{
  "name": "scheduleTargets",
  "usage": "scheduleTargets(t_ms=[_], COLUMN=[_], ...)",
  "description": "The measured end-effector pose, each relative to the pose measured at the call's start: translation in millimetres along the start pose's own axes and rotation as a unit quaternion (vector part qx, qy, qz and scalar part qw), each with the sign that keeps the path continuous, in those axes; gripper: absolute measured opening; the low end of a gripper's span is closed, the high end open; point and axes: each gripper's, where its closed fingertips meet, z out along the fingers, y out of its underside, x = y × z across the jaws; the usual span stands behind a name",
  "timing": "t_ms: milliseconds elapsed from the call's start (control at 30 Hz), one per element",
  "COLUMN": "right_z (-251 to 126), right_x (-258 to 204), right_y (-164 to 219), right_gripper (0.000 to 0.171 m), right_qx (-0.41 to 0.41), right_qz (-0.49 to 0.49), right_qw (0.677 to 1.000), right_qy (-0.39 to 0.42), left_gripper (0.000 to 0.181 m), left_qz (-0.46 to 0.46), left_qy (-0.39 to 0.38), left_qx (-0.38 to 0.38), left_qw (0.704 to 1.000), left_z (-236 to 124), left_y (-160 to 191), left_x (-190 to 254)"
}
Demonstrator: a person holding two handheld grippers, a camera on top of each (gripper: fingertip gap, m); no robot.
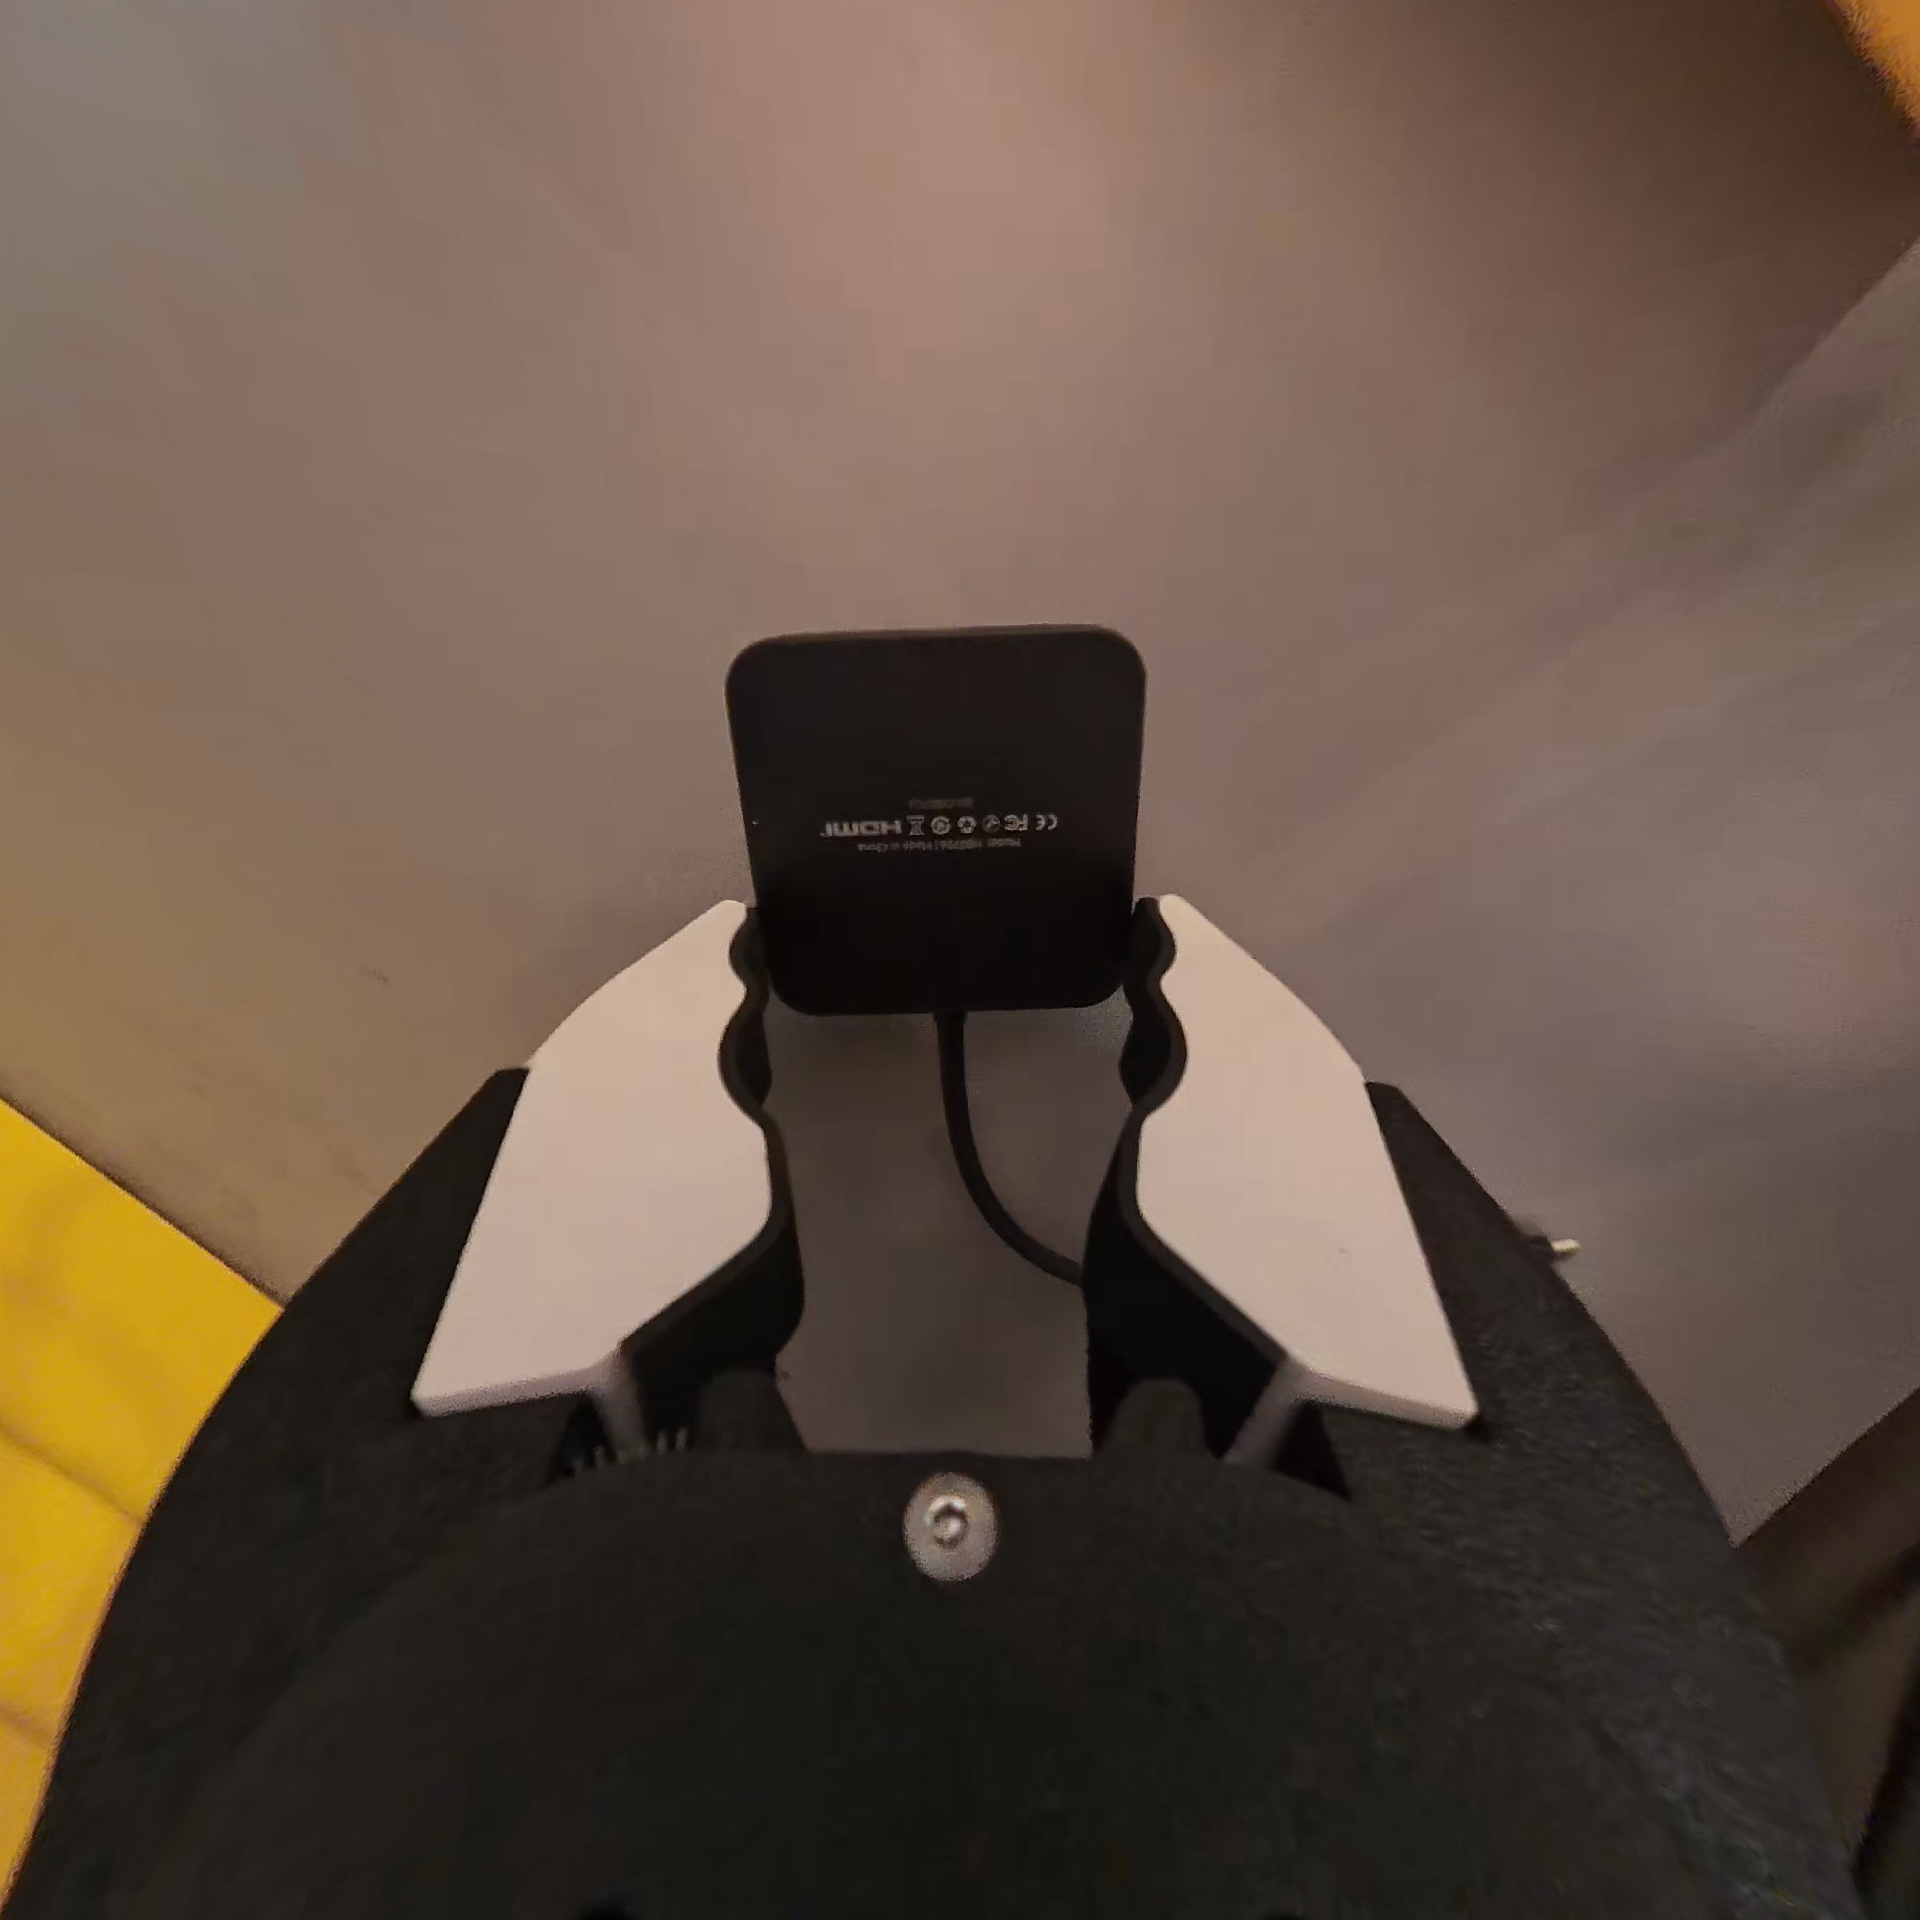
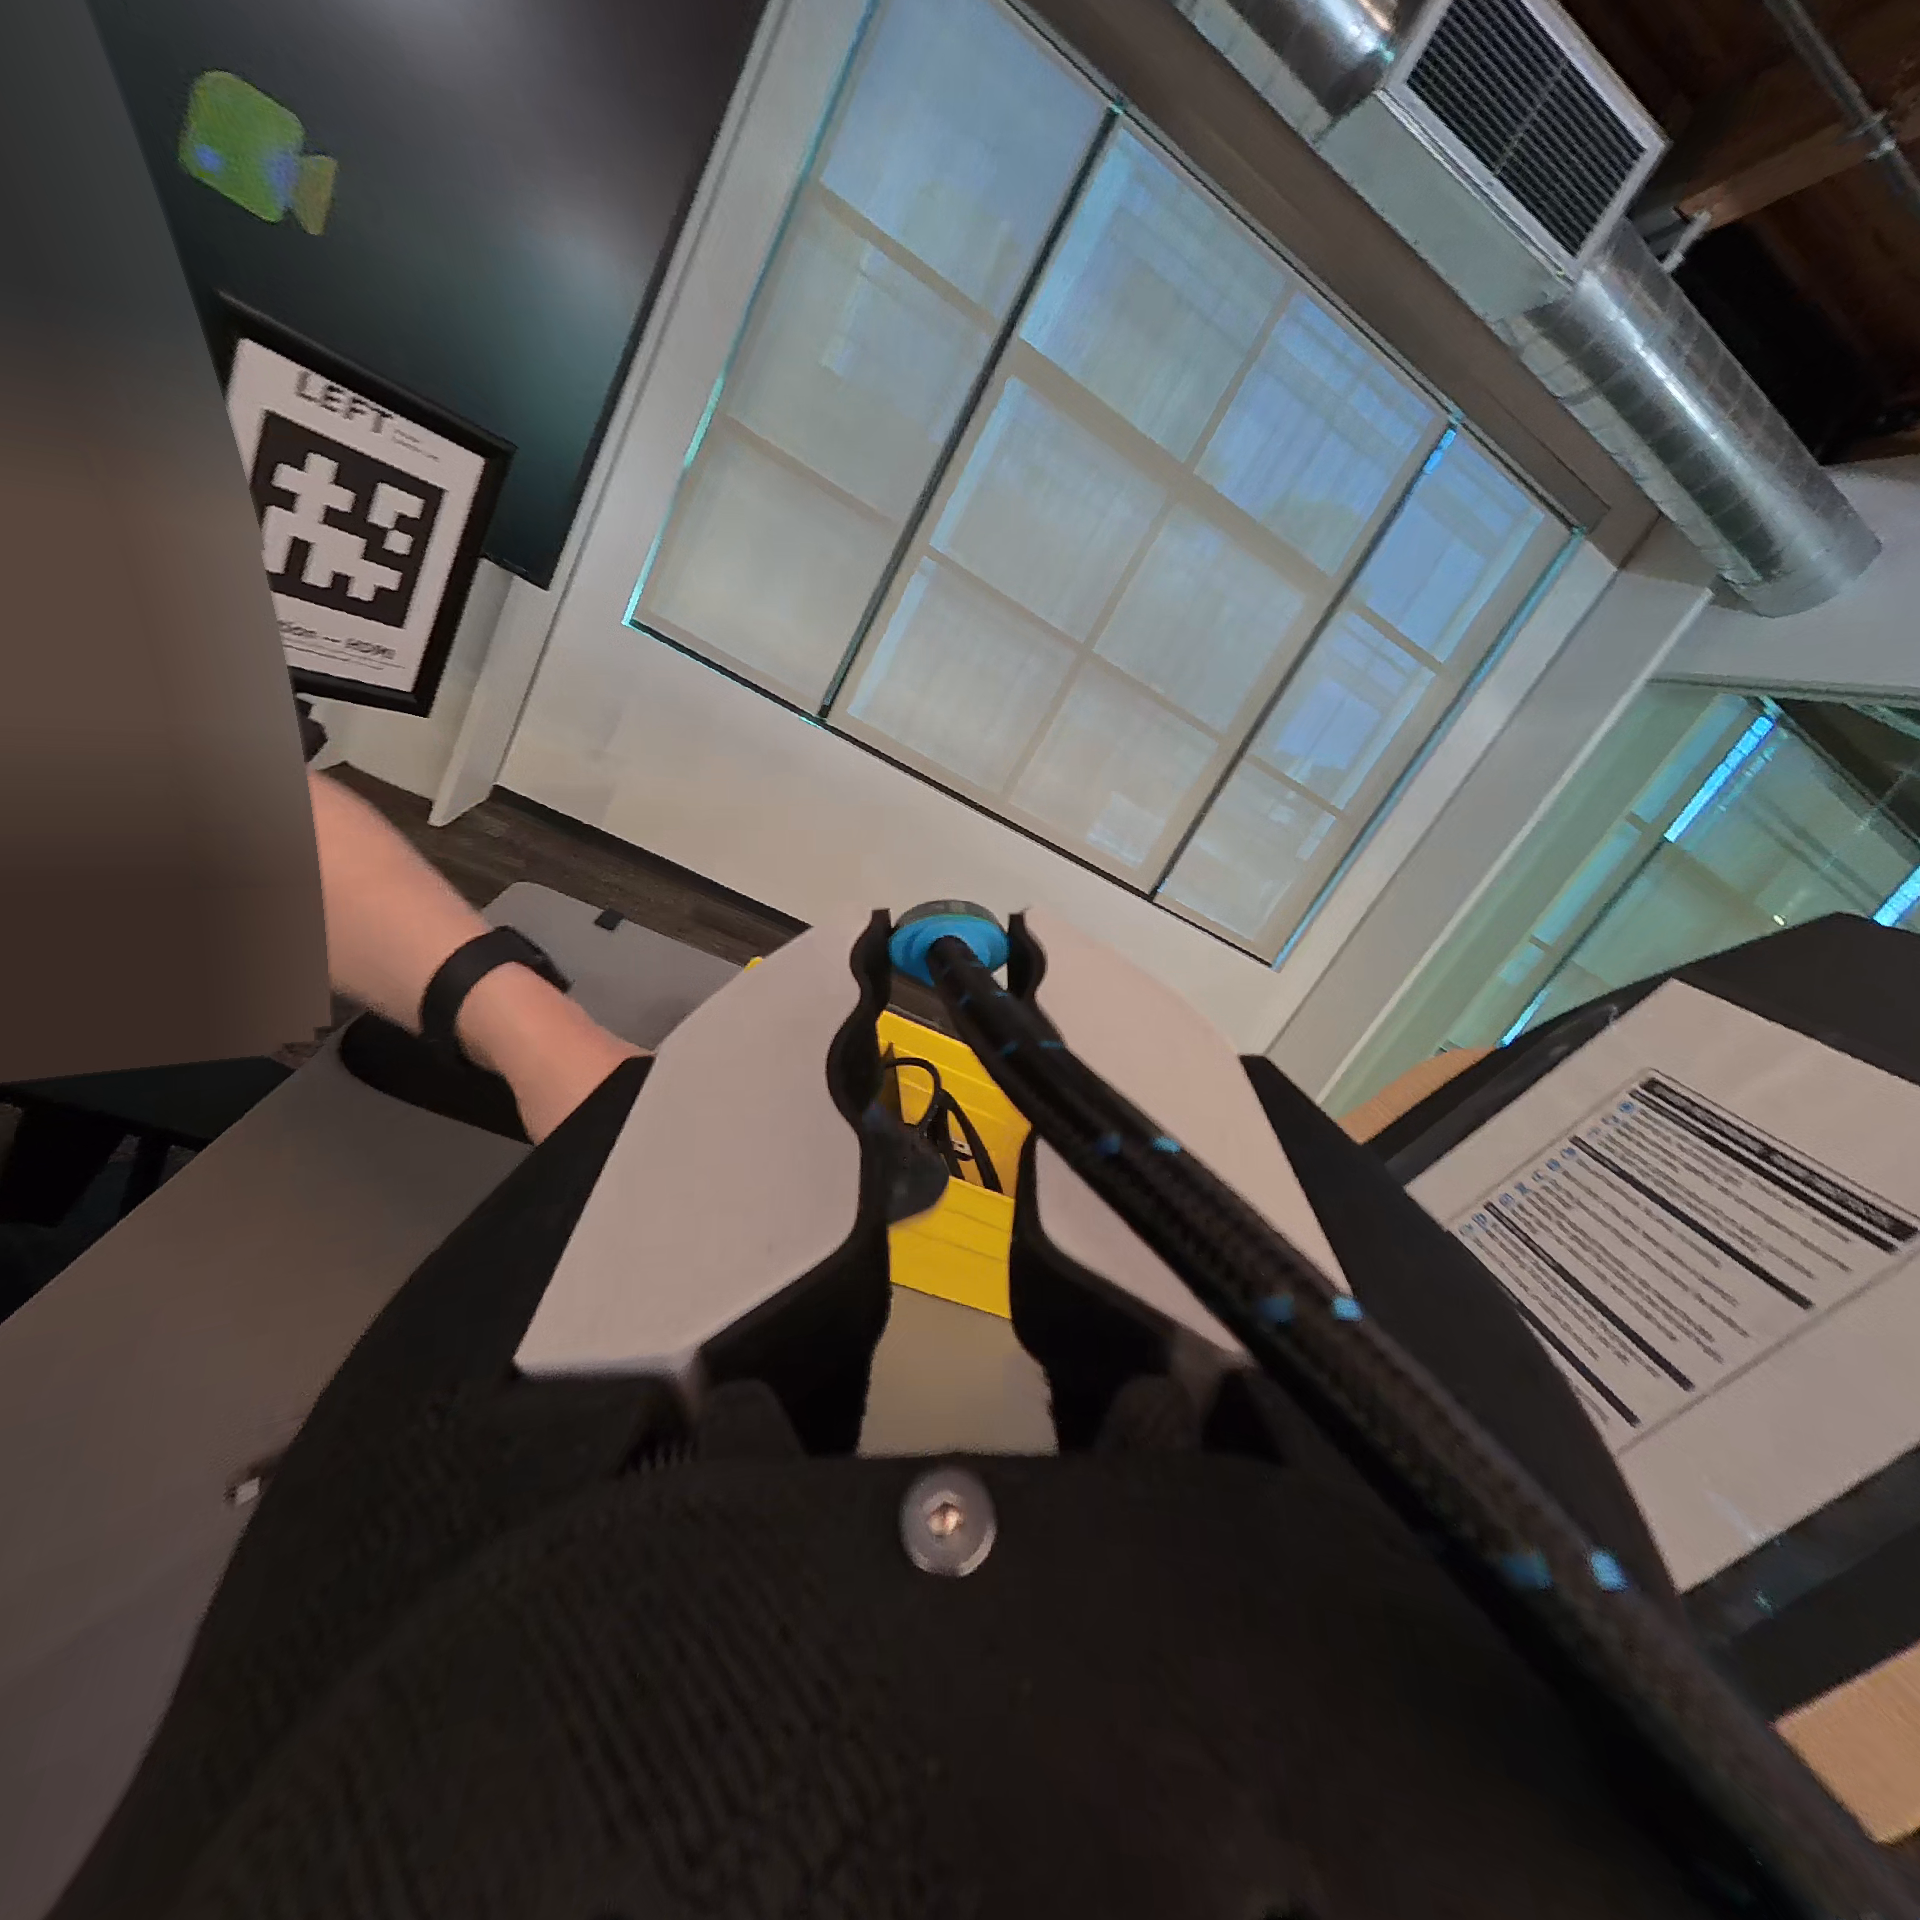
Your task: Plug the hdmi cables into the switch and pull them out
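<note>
A matt black plastic switch (image 1: 935, 821) sits between smooth white plastic fingers (image 1: 623, 1174) lined with black rubbery pads (image 1: 764, 1122), over a smooth grey table (image 1: 935, 364), while a braided, woven-sheathed cable (image 2: 1195, 1226) with a glossy blue plastic collar (image 2: 951, 951) runs between the other fingertips (image 2: 1023, 961).

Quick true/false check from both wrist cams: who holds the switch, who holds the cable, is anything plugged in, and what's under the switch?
1. The left gripper is shut on the black switch. True.
2. The right gripper is open and holds nothing. False: it is shut on the blue-collared plug of a braided HDMI cable.
3. A thin black lead hangs from the switch's near edge. True.
4. The switch rests on a yellow surface. False: a grey surface lies behind it.
</note>
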Motion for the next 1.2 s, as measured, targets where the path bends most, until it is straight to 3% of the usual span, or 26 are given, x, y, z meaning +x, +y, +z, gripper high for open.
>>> scheduleTargets(t_ms=[133,233,400,533,733,833,1200], right_z=[1,3,10,17,21,20,21], right_x=[11,16,21,23,26,29,33], right_y=[2,3,6,13,17,19,30], right_gripper=[0.021,0.022,0.021,0.022,0.021,0.021,0.022], right_qx=[-0.004,-0.006,0.005,0.026,0.081,0.098,0.147], right_qz=[0.023,0.040,0.092,0.158,0.268,0.300,0.406], right_qw=[0.999,0.998,0.992,0.983,0.956,0.945,0.899], right_qy=[0.032,0.057,0.087,0.094,0.083,0.085,0.068], left_gripper=[0.066,0.066,0.067,0.067,0.067,0.066,0.066], left_qz=[-0.015,-0.025,-0.039,-0.011,0.073,0.095,0.173], left_qy=[-0.019,-0.047,-0.082,-0.112,-0.220,-0.255,-0.305], left_qx=[0.138,0.264,0.474,0.581,0.669,0.691,0.717], left_qw=[0.990,0.963,0.876,0.806,0.706,0.670,0.602], left_z=[-29,-61,-130,-176,-230,-244,-251], left_y=[-37,-70,-119,-149,-175,-180,-181], left_x=[-4,-10,-21,-23,-11,-1,26])
